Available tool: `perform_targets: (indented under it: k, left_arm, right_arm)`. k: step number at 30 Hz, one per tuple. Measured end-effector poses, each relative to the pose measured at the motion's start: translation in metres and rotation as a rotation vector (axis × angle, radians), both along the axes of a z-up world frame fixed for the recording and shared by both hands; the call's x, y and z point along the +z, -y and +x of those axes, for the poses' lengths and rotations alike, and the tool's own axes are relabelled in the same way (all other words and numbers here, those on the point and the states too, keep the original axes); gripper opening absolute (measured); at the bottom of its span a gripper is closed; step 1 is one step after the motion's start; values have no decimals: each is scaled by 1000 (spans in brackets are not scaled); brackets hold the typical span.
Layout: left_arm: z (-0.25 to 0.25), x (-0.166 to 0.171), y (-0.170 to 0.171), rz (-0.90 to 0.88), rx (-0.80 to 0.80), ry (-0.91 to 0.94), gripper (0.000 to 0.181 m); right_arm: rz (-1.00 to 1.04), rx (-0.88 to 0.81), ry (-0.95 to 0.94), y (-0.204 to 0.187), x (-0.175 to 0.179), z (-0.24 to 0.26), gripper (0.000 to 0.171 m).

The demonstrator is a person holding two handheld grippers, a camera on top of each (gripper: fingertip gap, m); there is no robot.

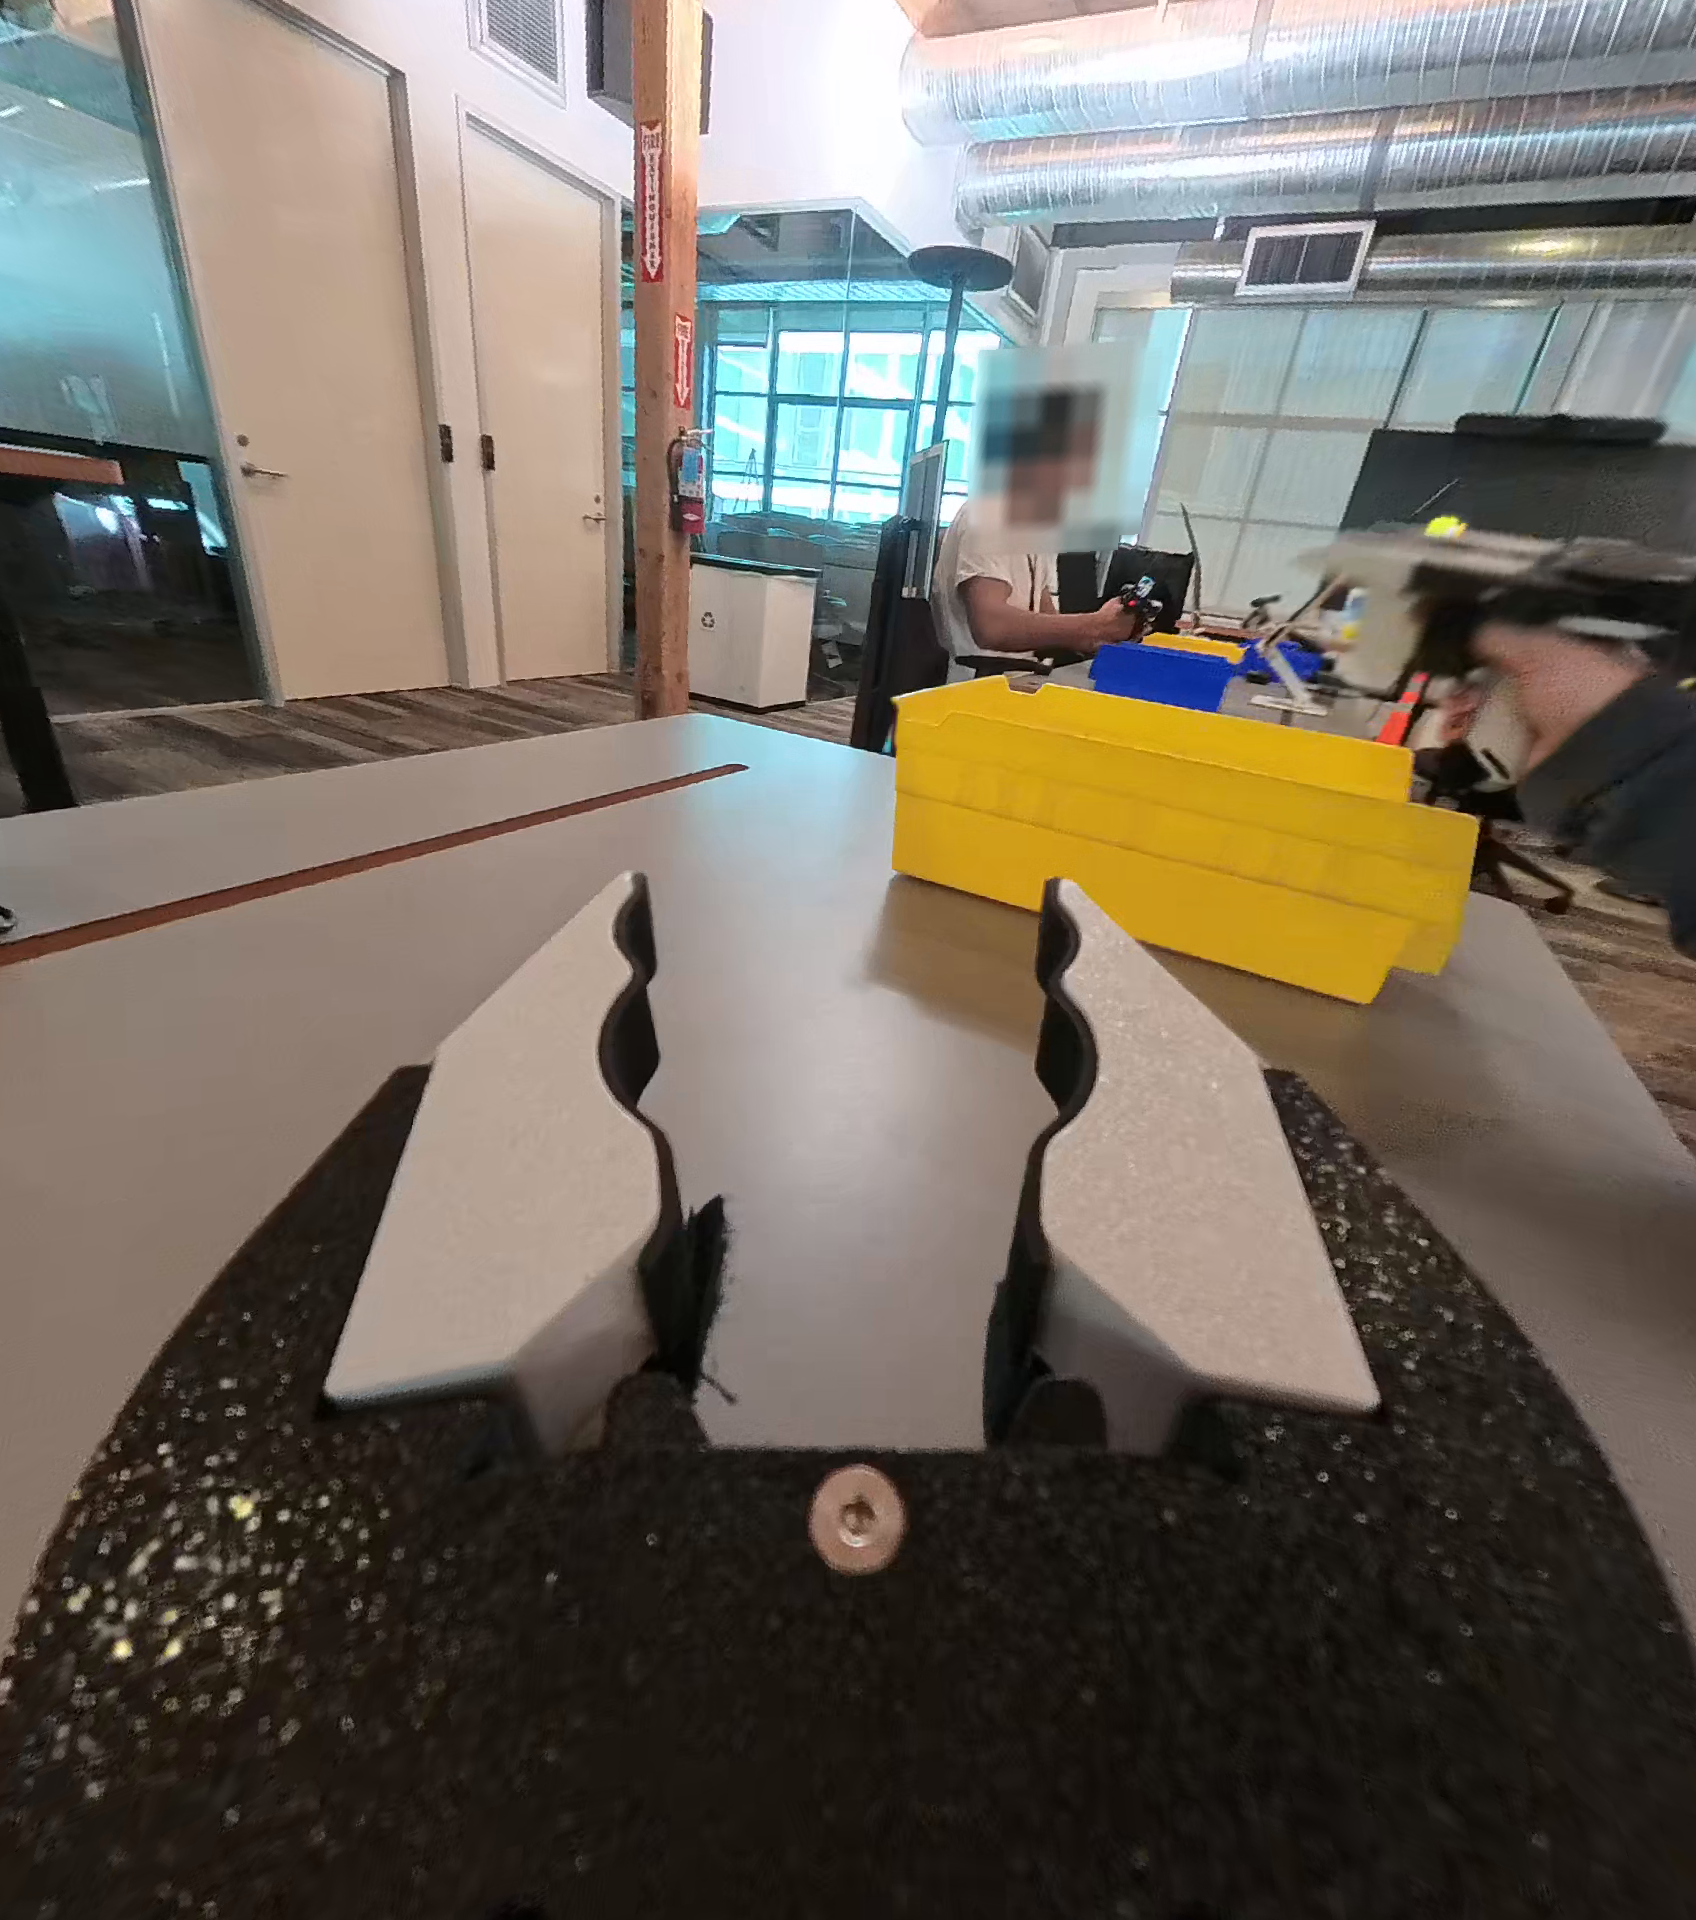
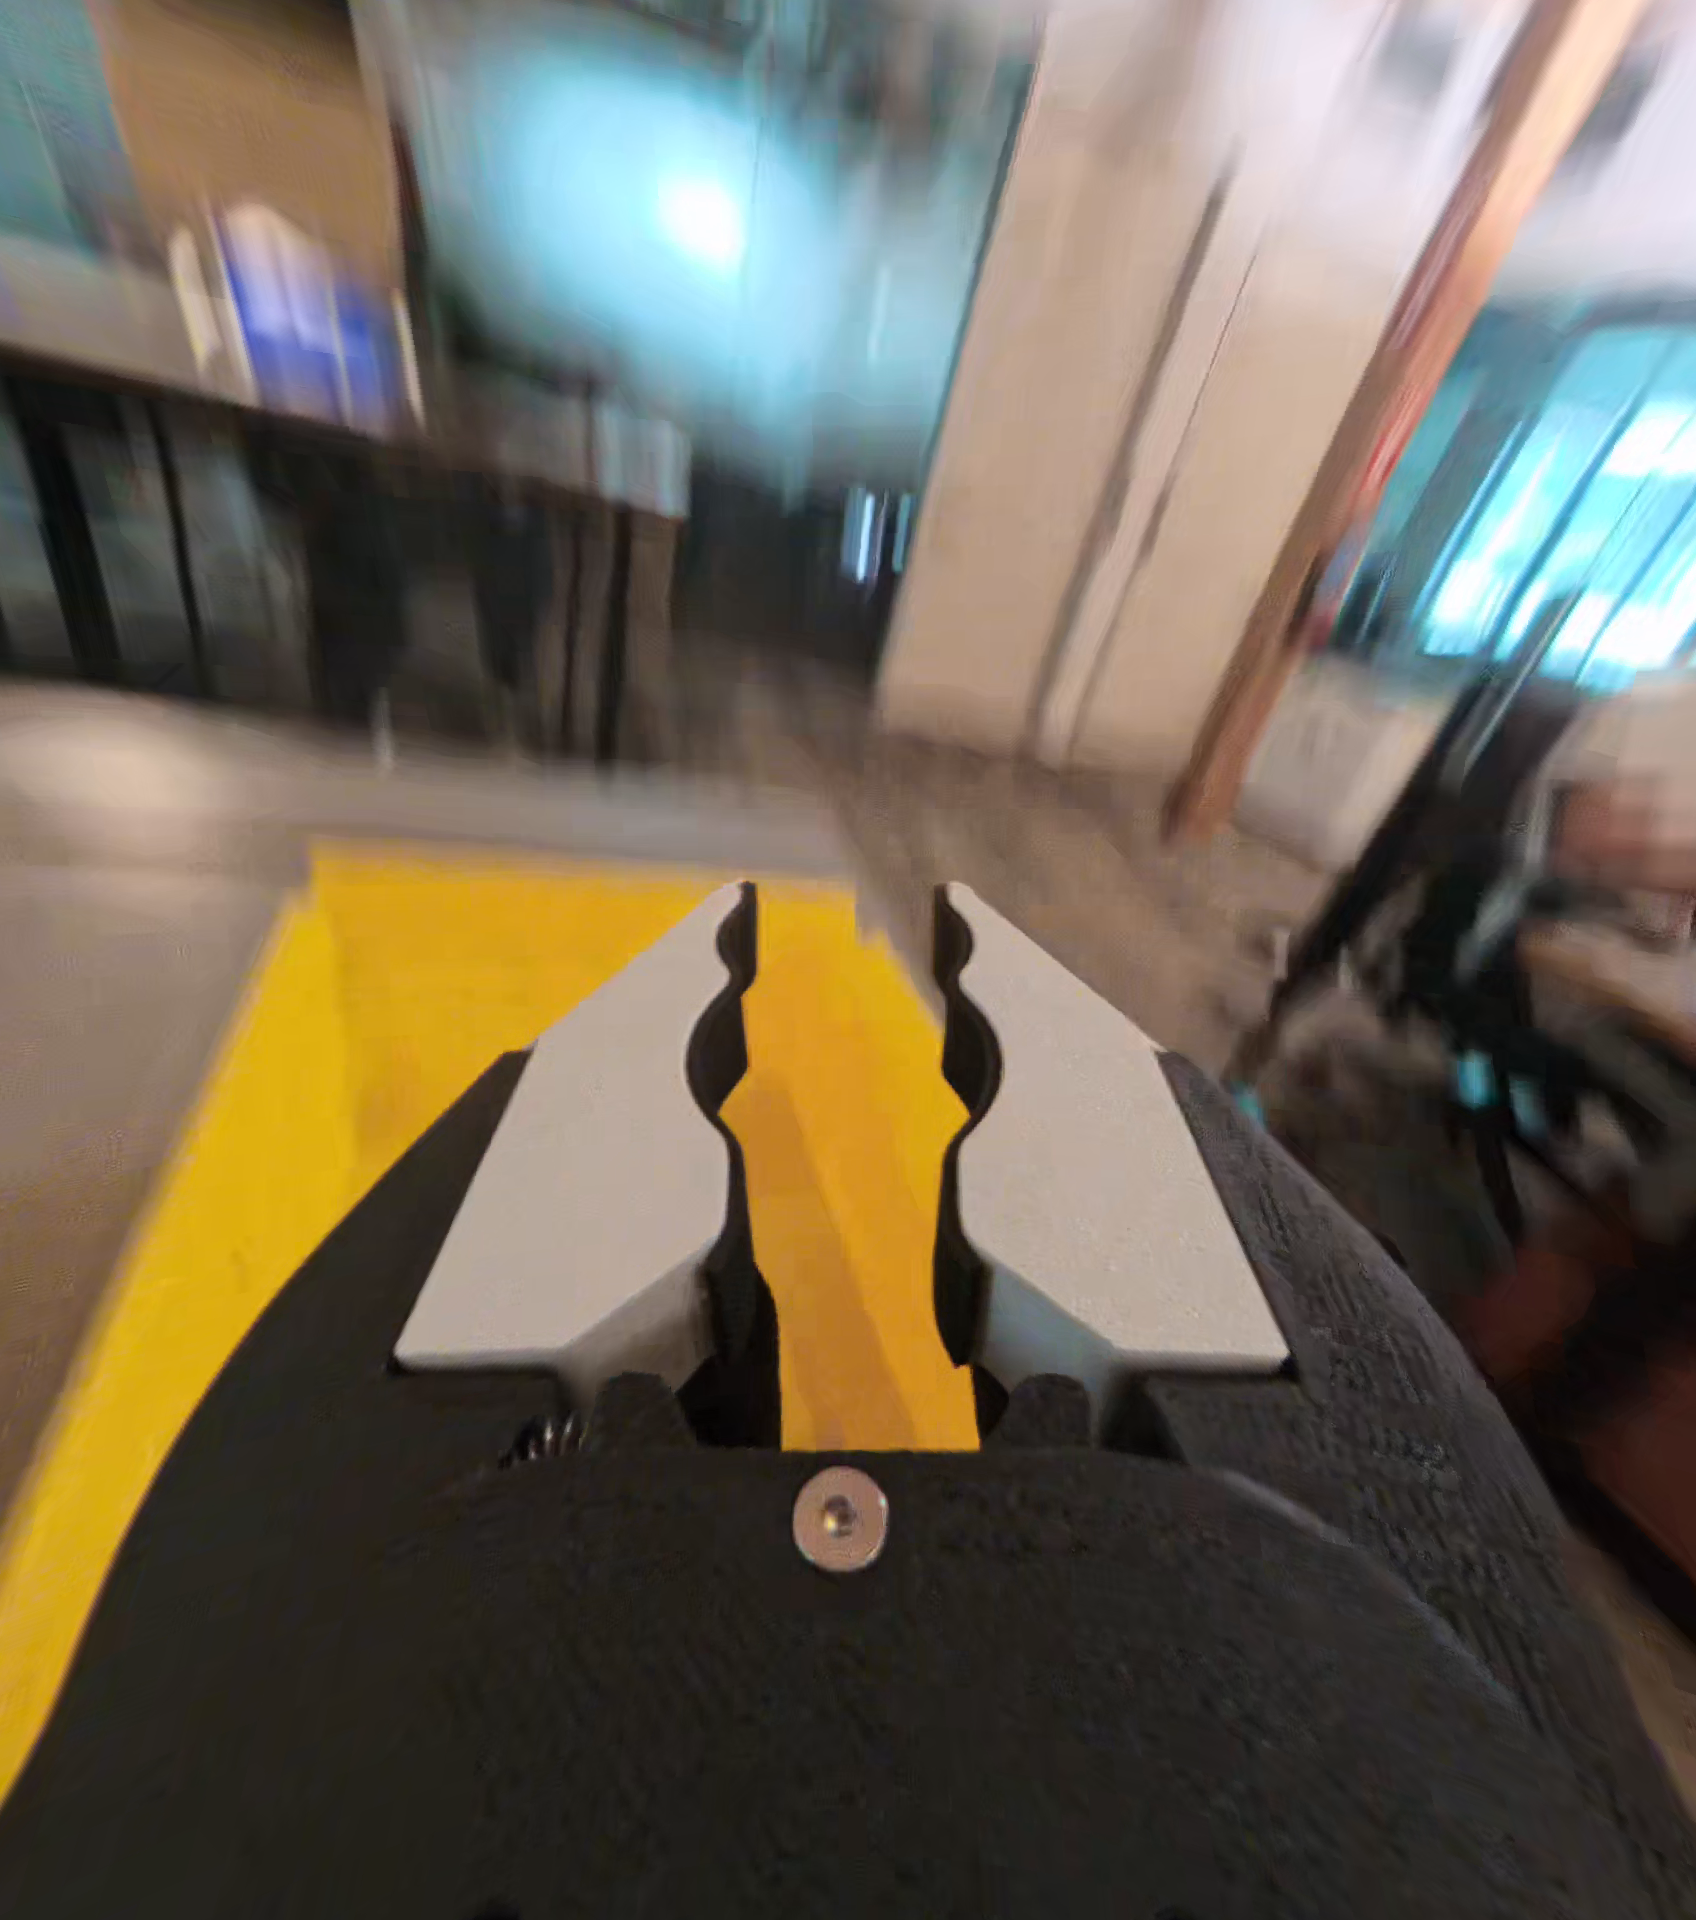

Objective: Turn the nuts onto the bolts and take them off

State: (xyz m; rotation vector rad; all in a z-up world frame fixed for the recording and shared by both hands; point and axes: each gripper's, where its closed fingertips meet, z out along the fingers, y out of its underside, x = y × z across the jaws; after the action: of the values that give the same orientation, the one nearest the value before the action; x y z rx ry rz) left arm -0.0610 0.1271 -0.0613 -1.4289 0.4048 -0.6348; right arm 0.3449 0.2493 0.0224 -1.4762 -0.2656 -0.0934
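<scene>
No nuts or bolts show in either view. My left gripper [image 1: 849, 894] is open and empty, held low over the grey table [image 1: 304, 1039]. A yellow bin [image 1: 1176, 842] stands ahead and to its right on the table. My right gripper [image 2: 844, 899] is open with a narrower gap and empty; it hangs over the yellow bin [image 2: 470, 997], whose inside is hidden by blur. The right gripper also shows blurred in the left wrist view [image 1: 1426, 613], held in a hand above and behind the bin.
A blue bin [image 1: 1171, 670] sits on a farther table where a person [image 1: 1000, 582] is seated. The table's right edge [image 1: 1602, 1039] drops to wood floor. A seam [image 1: 324, 878] runs across the table at left. The right wrist view is heavily motion-blurred. Tip to tip, the grippers are about 45 cm apart.
</scene>
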Motion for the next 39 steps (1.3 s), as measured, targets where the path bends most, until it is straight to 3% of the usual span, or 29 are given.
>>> perform_targets:
  k: [1, 3, 5, 7, 9, 12, 14, 16, 18, 22, 24, 25, 27, 31, 34, 37, 39]
  left_arm:
    - [0, 1, 0, 10, 12, -12, 72]
    - [0, 3, 2, 33, 41, -39, 72]
    - [4, 5, 7, 65, 68, -85, 73]
    - [4, 9, 12, 105, 131, -171, 76]
    - [-5, 24, 17, 154, 261, -253, 77]
    - [-31, 59, 36, 186, 457, -299, 88]
    - [-44, 72, 55, 168, 511, -343, 106]
    - [-50, 73, 75, 124, 489, -423, 104]
    - [-74, 64, 89, 35, 562, -507, 110]
    - [-127, 37, 117, -185, 718, -628, 103]
    - [-156, 20, 135, -332, 817, -655, 78]
    - [-168, 11, 142, -403, 854, -667, 74]
    - [-176, -8, 150, -519, 827, -658, 61]
    - [-180, -39, 153, -700, 745, -591, 61]
    - [-182, -49, 152, -737, 723, -593, 52]
    - [-173, -53, 147, -755, 653, -504, 24]
    - [-171, -57, 146, -777, 642, -483, 18]
  right_arm:
    - [224, 32, -76, 25, 28, -2, 23]
    - [527, 67, -131, 73, 59, 1, 22]
    - [564, -63, -73, 83, 59, 20, 24]
    - [449, -171, 23, 69, 48, 38, 33]
    - [290, -115, 65, 48, 34, 39, 43]
    - [-46, -36, 91, 14, -1, 47, 85]
    - [-244, -46, 161, -4, -29, 63, 94]
    - [-412, -59, 245, -16, -53, 79, 94]
    - [-604, -68, 302, -21, -79, 95, 87]
    - [-848, 52, 331, -21, -117, 95, 67]
    - [-938, 131, 284, -19, -132, 85, 64]
    - [-966, 159, 272, -19, -138, 81, 60]
    - [-1005, 176, 285, -20, -146, 79, 44]
    - [-1030, 167, 332, -27, -158, 78, 22]
    - [-1049, 157, 348, -30, -165, 77, 20]
    - [-1062, 174, 333, -30, -165, 75, 17]
    - [-1078, 198, 300, -29, -165, 73, 12]
